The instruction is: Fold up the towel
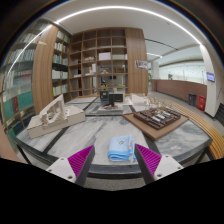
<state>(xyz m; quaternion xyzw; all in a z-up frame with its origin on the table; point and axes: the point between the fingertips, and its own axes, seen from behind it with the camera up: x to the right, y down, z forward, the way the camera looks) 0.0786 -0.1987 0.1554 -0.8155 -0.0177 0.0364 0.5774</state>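
A light blue towel (121, 148) lies folded in a small stack on the grey marbled table (60, 140), just ahead of my fingers and between their tips. My gripper (113, 160) is open, its magenta pads (80, 159) wide apart on either side of the towel with gaps at both sides. Nothing is held between the fingers.
A white architectural model (52, 116) stands on the table at the left. A wooden tray with a dark model (157, 120) stands at the right. Chairs and tall bookshelves (98, 62) fill the room beyond the table.
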